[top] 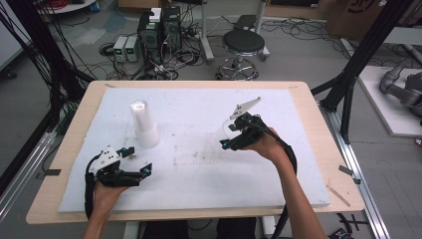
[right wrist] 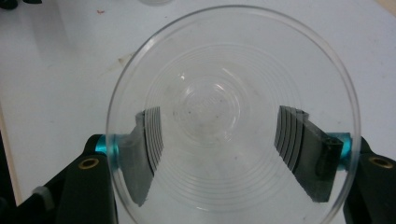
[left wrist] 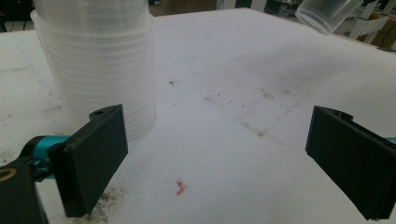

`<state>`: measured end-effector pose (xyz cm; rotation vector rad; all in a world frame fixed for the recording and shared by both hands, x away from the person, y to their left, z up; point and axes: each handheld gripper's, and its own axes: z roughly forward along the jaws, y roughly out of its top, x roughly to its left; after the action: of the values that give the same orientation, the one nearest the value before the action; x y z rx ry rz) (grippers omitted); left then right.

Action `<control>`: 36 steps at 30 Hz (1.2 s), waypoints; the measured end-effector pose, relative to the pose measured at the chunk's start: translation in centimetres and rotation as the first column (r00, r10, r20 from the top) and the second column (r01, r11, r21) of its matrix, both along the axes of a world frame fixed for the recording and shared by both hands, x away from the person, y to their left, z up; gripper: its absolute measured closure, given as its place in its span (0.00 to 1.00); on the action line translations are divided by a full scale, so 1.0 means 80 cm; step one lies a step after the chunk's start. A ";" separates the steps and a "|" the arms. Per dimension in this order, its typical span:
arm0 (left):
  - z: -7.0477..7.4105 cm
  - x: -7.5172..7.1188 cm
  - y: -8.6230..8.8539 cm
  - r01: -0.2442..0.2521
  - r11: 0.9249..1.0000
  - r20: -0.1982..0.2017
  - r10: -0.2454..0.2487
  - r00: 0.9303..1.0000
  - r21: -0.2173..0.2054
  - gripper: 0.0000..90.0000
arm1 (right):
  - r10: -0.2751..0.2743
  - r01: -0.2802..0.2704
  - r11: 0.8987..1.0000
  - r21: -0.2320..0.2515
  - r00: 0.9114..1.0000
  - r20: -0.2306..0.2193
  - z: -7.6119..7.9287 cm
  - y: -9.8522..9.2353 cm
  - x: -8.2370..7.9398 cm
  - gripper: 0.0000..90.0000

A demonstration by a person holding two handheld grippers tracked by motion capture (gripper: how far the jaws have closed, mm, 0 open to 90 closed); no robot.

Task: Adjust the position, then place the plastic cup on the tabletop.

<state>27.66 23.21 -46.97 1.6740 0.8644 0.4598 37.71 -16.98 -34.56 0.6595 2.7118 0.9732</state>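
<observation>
**Right gripper view: single clear cup clamped; left jaws apart beside the stack**

Right gripper view looks straight into the mouth of a clear plastic cup (right wrist: pixel 233 116). Both black jaws press on its outer wall from either side, seen through the ribbed plastic, so the right gripper (right wrist: pixel 224 154) is clamped on the cup. White foam pad (right wrist: pixel 56 70) lies behind it.

High view: right gripper (top: pixel 228 135) held up off the pad, right of centre, the cup (top: pixel 225 130) at its tip, faint against the white. Left gripper (top: pixel 138 162) sits low over the pad's near-left part, jaws spread, nothing between them.

Left gripper view: the two jaws stand wide apart over bare foam. Stack of nested clear cups (left wrist: pixel 100 65) stands upright just beyond the jaw at the left of that view, close to it; contact cannot be told. A small pink scrap (left wrist: pixel 180 187) lies on the foam between the jaws. The held cup (left wrist: pixel 327 14) shows tilted at upper right, well apart from the stack.

High view: stack (top: pixel 144 124) stands upright on the pad (top: pixel 199 169), left of centre, just beyond the left gripper. Pad covers a wooden table (top: pixel 64 149).
</observation>
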 end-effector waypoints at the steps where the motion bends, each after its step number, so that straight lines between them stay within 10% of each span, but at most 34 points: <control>1: 0.000 0.000 -0.001 0.001 1.000 0.005 -0.001 1.000 0.001 0.06 | 0.000 0.000 1.000 0.004 1.000 0.003 0.000 0.000 0.001 0.36; 36: -0.001 0.004 -0.003 0.037 0.999 -0.019 -0.037 0.999 0.009 0.06 | -0.035 0.033 0.999 -0.035 0.998 -0.046 -0.035 0.025 0.021 0.36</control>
<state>27.96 23.01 -47.03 1.7023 0.8443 0.4240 39.42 -15.00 -37.33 0.7285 2.7411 0.9124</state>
